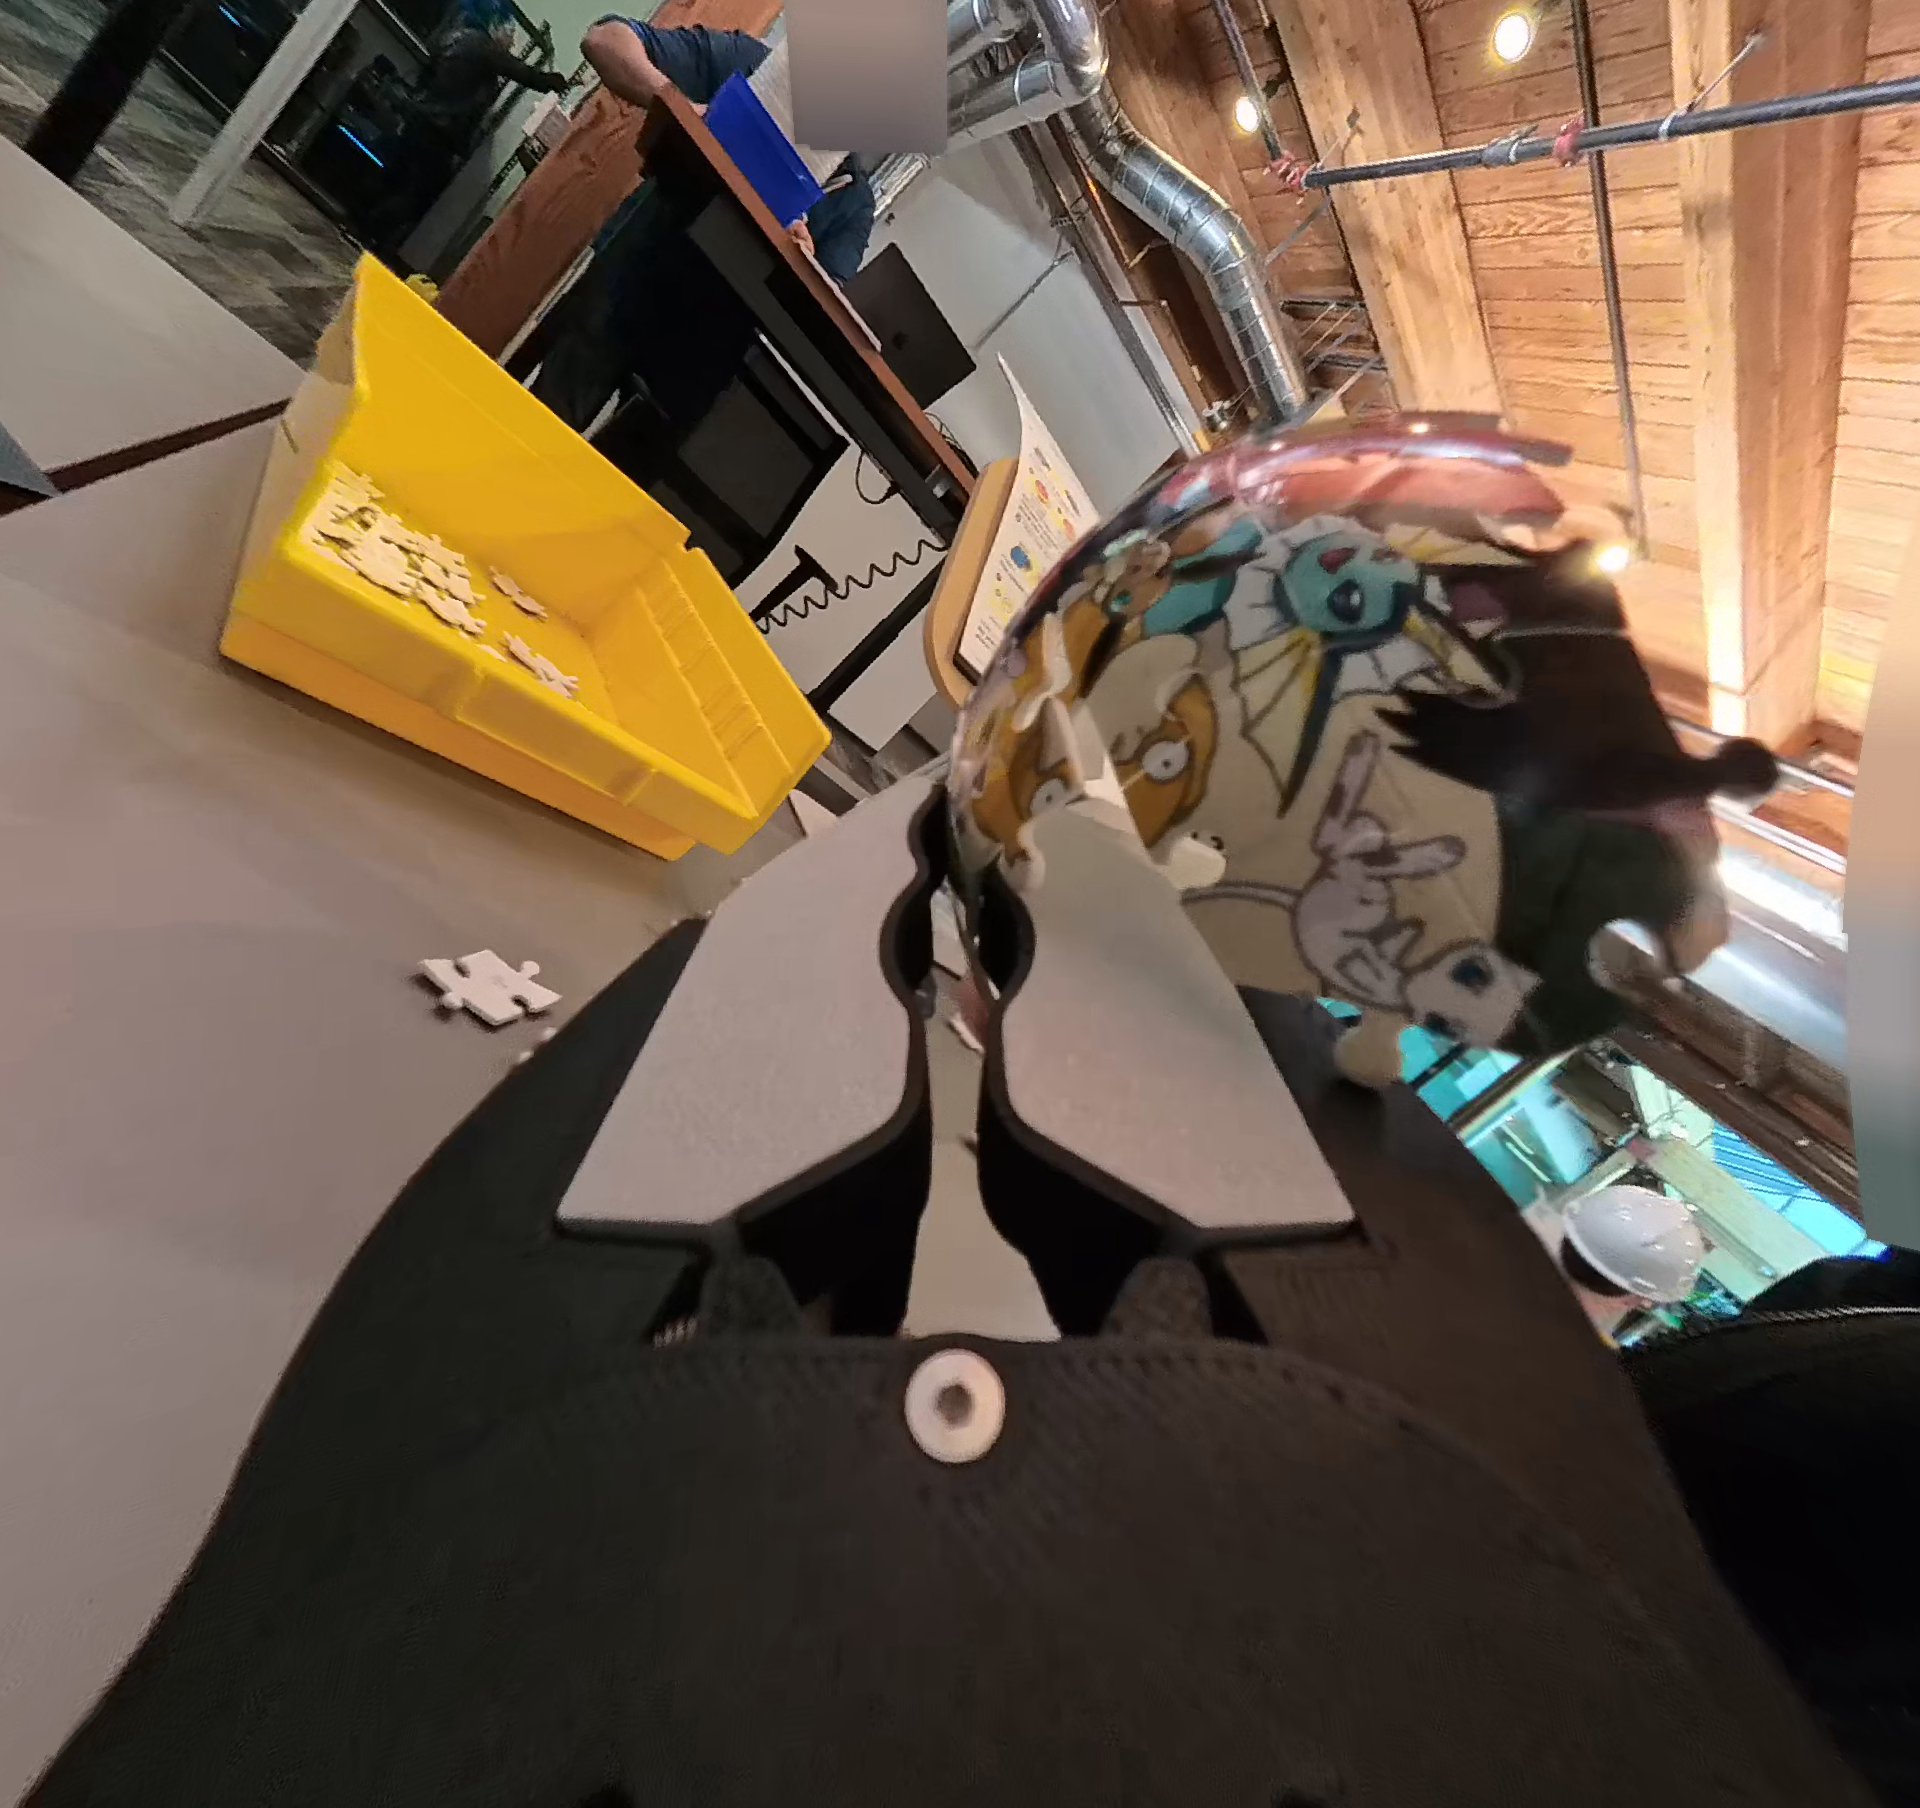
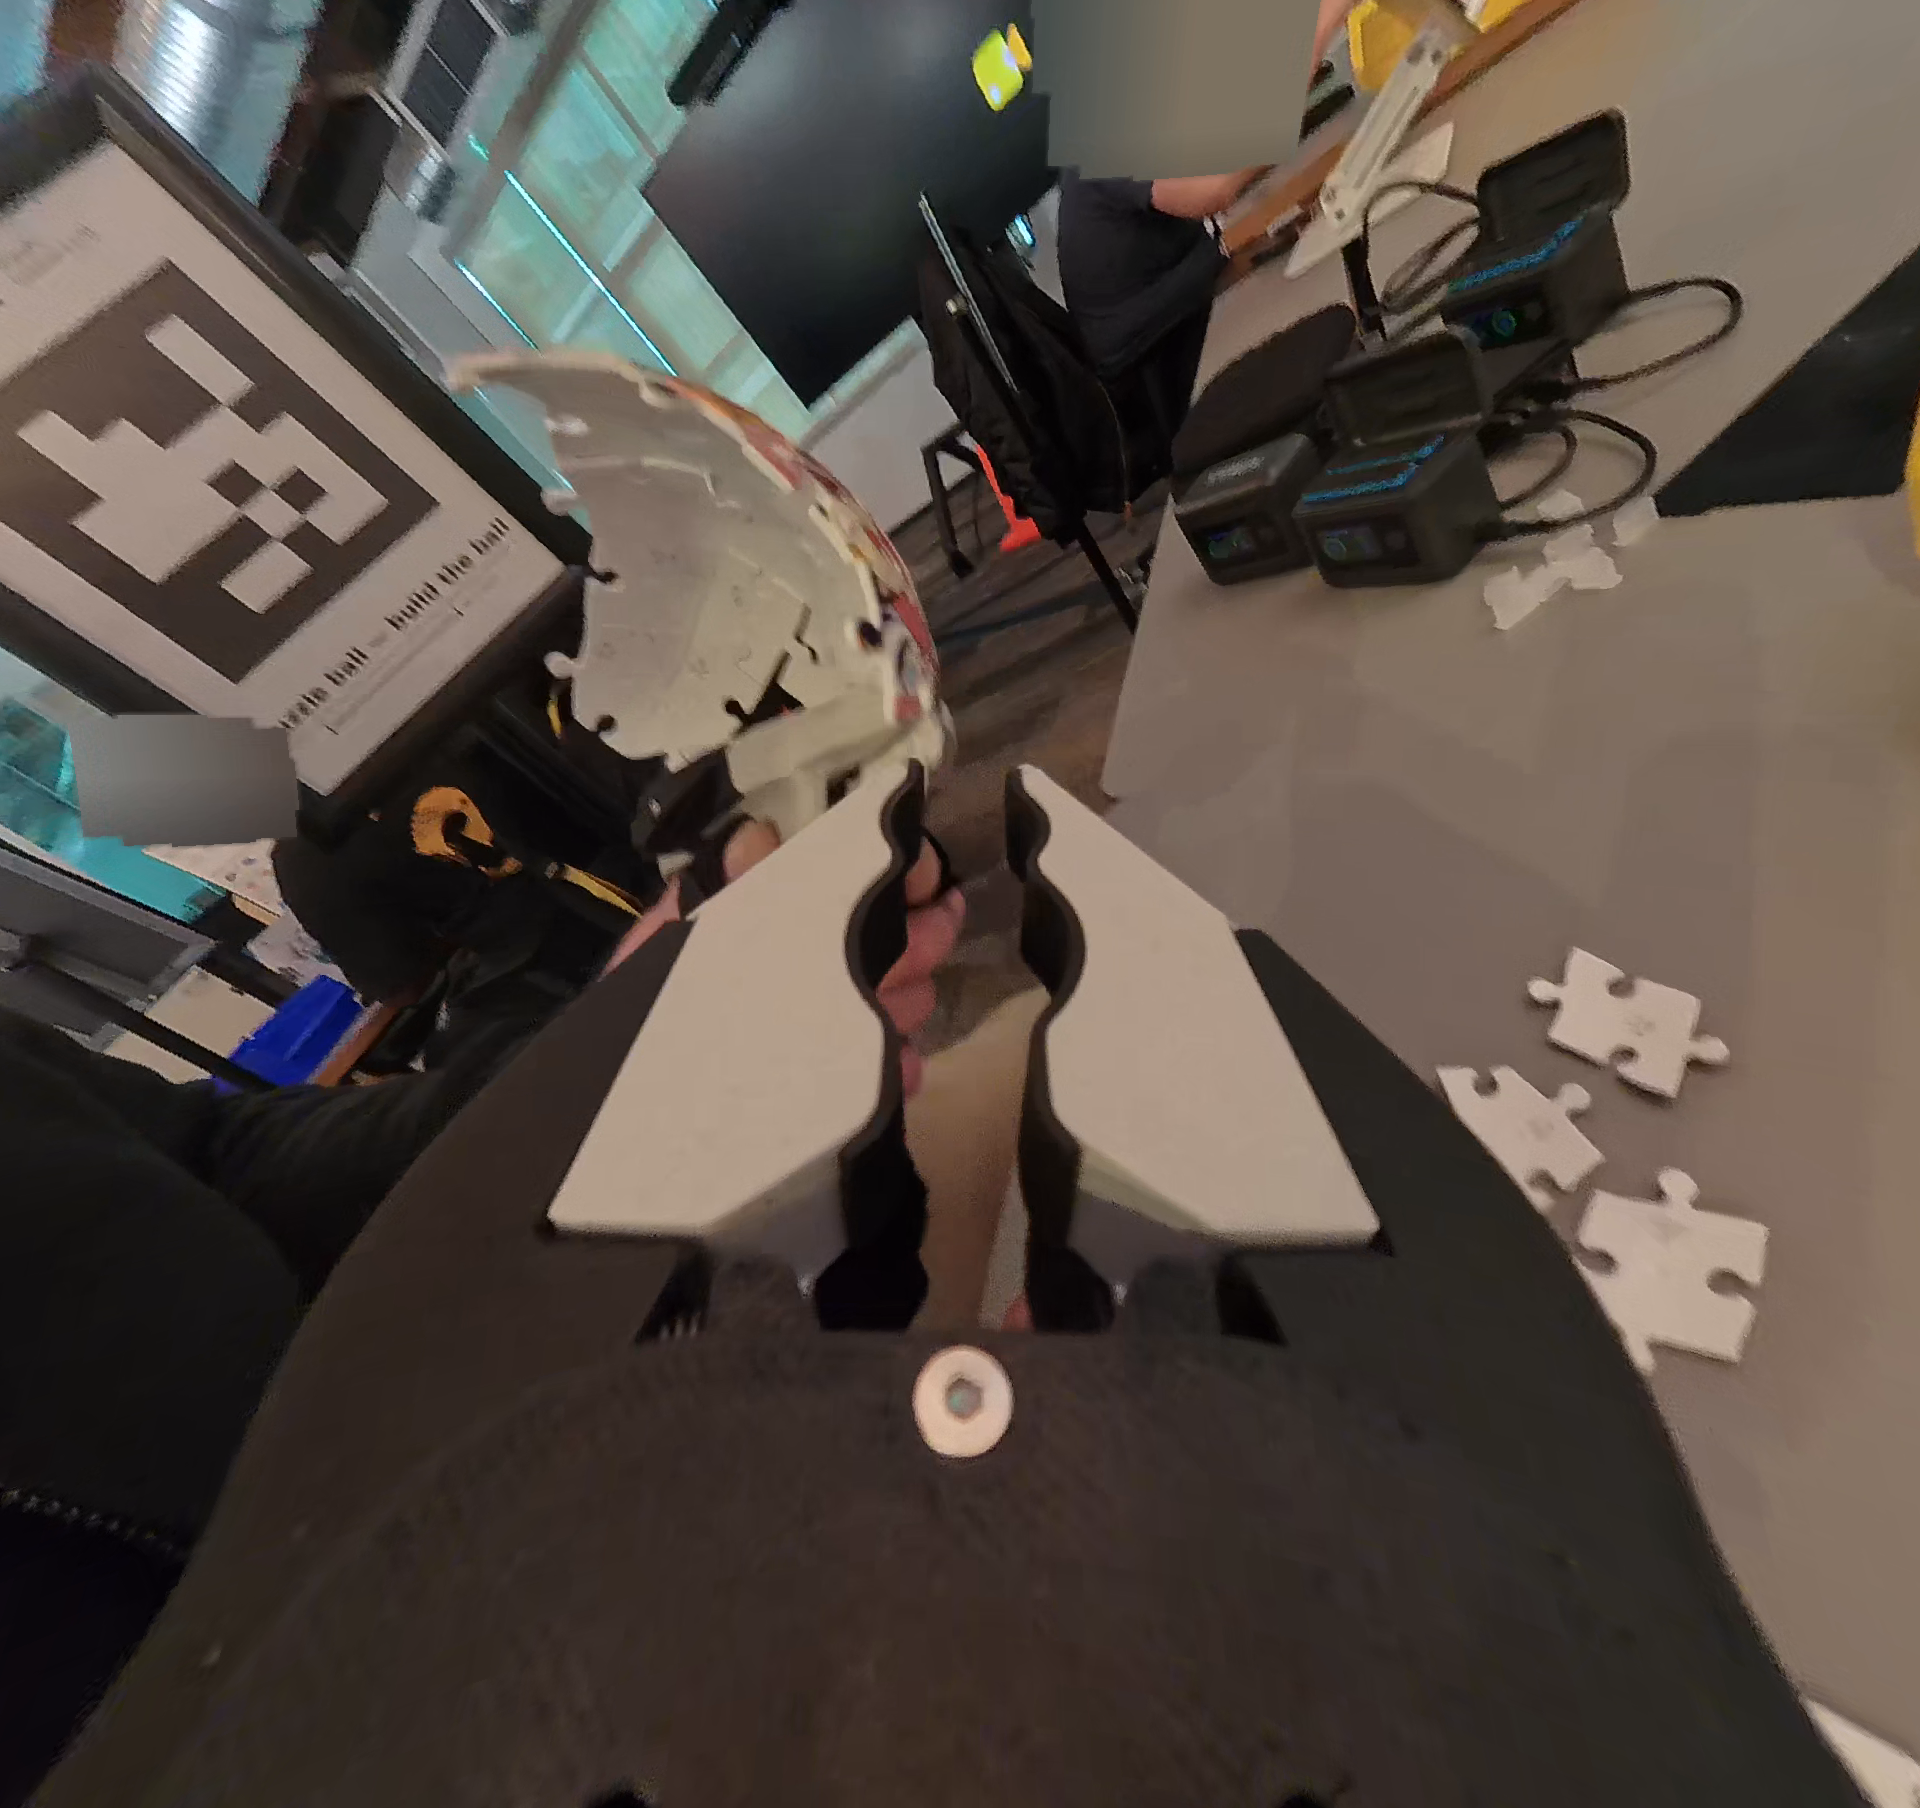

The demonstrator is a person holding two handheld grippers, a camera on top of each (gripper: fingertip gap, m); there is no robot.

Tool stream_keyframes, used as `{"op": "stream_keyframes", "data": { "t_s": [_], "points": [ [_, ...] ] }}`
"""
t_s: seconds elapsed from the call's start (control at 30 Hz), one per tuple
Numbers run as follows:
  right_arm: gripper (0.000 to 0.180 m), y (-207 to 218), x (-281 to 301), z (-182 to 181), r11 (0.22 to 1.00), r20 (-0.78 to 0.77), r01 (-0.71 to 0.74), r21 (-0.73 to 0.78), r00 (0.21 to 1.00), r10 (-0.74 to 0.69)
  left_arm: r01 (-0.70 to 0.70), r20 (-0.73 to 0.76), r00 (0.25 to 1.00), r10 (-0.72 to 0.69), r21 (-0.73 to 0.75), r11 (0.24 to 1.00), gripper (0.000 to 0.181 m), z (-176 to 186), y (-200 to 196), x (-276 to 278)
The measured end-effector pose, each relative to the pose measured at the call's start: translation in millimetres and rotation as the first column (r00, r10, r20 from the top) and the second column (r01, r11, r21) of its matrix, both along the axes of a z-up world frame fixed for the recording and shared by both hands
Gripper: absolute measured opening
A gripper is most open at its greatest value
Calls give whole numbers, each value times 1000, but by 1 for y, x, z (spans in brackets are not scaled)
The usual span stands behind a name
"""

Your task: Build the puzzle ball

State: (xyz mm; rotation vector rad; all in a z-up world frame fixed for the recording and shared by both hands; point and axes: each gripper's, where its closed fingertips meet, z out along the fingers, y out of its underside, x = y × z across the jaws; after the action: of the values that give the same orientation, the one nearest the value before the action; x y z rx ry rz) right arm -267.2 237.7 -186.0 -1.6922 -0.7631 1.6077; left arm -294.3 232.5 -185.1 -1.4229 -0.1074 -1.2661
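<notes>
The left gripper (image 1: 971, 859) has its jaws clenched on the lower edge of the half-built puzzle ball (image 1: 1299, 719), which rises beyond and to the right of the jaw tips, held in the air above the grey bench (image 1: 208, 927). Its printed cartoon side faces this camera. The view is rolled steeply, so the bench slopes. Left of the jaws a single white piece (image 1: 488, 984) lies on the bench, and farther off sits a yellow bin (image 1: 644, 615) with more pieces inside.

The right gripper (image 2: 966, 792) has its jaws released, a clear gap between them and nothing held. The ball (image 2: 717, 584) sits just beyond and left of the tips, its white inner side showing. Three loose pieces (image 2: 1631, 1020) lie on the bench to the right of the jaws.
</notes>
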Motion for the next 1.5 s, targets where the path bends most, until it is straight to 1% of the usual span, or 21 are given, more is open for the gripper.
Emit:
{"op": "stream_keyframes", "data": {
  "t_s": [0.07,0.1,0.17,0.23,0.3,0.37,0.43,0.57,0.67,0.7,0.77,0.97,1.1,1.37,1.5],
  "points": [
    [15,0,4,-17,1000,97,-12,11,995,11,-26,-18,999,26,2,1000,3,1,0,-7],
    [16,-1,7,-32,999,186,-23,26,982,18,-40,-37,999,40,-1,999,3,0,0,-11],
    [20,-7,14,-65,997,371,-63,47,928,42,-69,-62,996,69,-10,998,3,-3,-1,-19],
    [23,-18,19,-87,993,487,-106,52,871,67,-103,-95,990,100,-33,994,3,-8,-2,-26],
    [31,-32,22,-111,987,591,-161,30,799,112,-131,-142,982,122,-54,990,3,-16,-4,-29],
    [32,-37,22,-130,986,661,-160,41,744,93,-158,-166,976,140,-97,983,3,-27,-5,-34],
    [36,-40,20,-145,986,719,-154,70,693,57,-178,-158,974,160,-109,978,3,-33,-6,-39],
    [21,-27,18,-155,959,790,-143,245,603,-112,-198,-194,966,172,-124,972,3,-43,-4,-41],
    [13,-22,17,-156,935,809,-169,310,564,-167,-210,-203,963,179,-143,967,3,-49,-2,-42],
    [8,-21,16,-156,931,808,-175,320,564,-171,-209,-196,964,179,-145,967,3,-49,-2,-44],
    [8,-21,17,-156,936,800,-173,308,579,-157,-219,-192,963,188,-152,964,3,-51,-1,-47],
    [6,-19,18,-156,920,797,-218,327,586,-145,-213,-196,965,177,-181,960,3,-61,1,-47],
    [6,-17,18,-148,923,764,-192,334,629,-145,-214,-206,963,171,-208,954,3,-70,2,-45],
    [6,-16,10,-106,919,644,-132,372,749,-154,-204,-220,963,154,-228,952,3,-79,4,-36],
    [6,-16,3,-91,909,610,-123,398,776,-162,-205,-217,964,154,-235,950,3,-81,5,-34]
  ]
}}
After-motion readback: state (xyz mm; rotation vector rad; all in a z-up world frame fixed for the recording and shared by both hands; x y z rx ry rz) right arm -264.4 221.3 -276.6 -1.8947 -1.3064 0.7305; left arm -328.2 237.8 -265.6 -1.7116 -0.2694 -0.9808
